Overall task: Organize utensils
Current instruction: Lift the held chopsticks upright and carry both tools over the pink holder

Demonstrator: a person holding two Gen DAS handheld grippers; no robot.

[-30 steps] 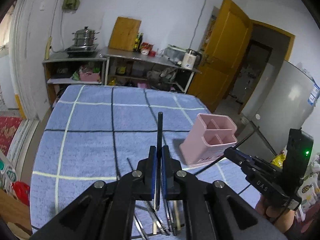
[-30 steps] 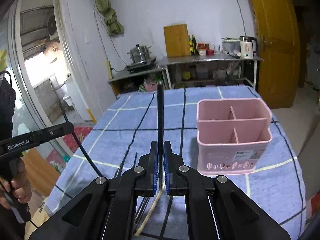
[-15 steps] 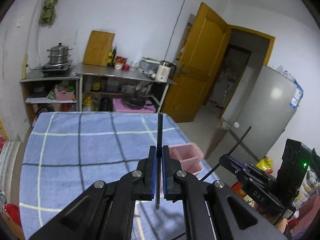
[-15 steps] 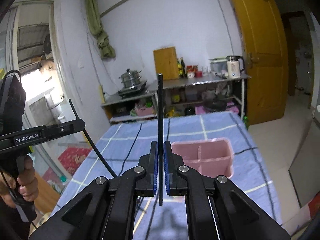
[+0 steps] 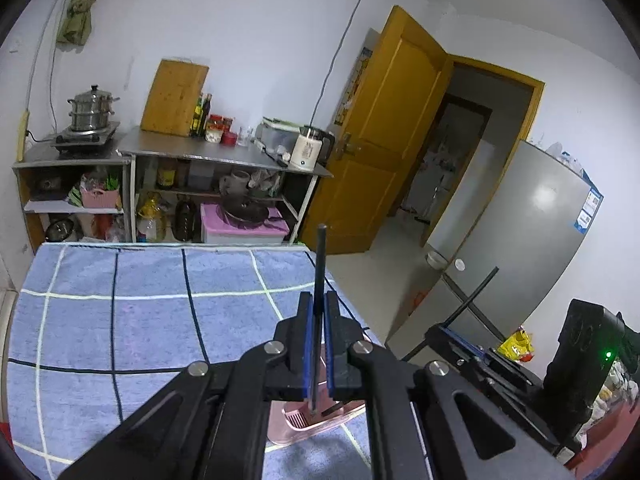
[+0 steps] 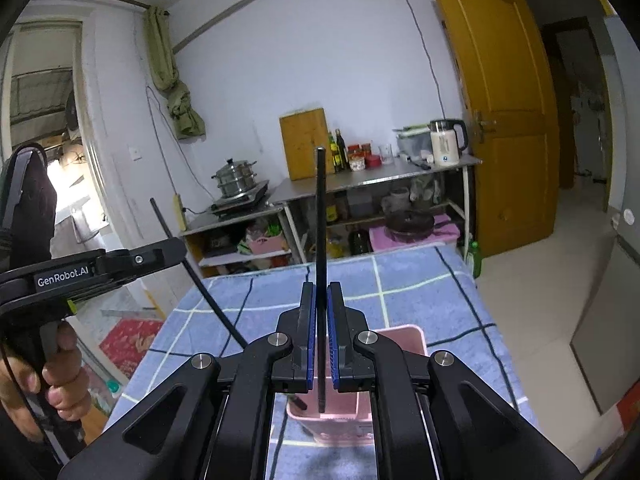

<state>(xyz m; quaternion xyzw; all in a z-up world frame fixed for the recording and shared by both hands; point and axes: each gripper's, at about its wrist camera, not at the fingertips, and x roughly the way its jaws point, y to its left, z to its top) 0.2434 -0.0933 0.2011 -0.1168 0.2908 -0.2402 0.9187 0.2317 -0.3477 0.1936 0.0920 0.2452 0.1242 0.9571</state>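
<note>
My left gripper is shut on a black chopstick, held upright, its lower tip just above the pink utensil holder on the blue checked tablecloth. My right gripper is shut on another black chopstick, also upright, its lower tip over the pink holder. The right gripper also shows at the right of the left wrist view, and the left gripper at the left of the right wrist view. Most of the holder is hidden behind the fingers.
Metal shelves with a steamer pot, a cutting board and a kettle stand beyond the table's far edge. An orange door and a grey fridge are to the right. The table's right edge runs close by the holder.
Both grippers have risen and moved over the pink holder with their chopsticks, which now hang with their tips just above it. The loose utensils on the cloth have dropped out of view.
</note>
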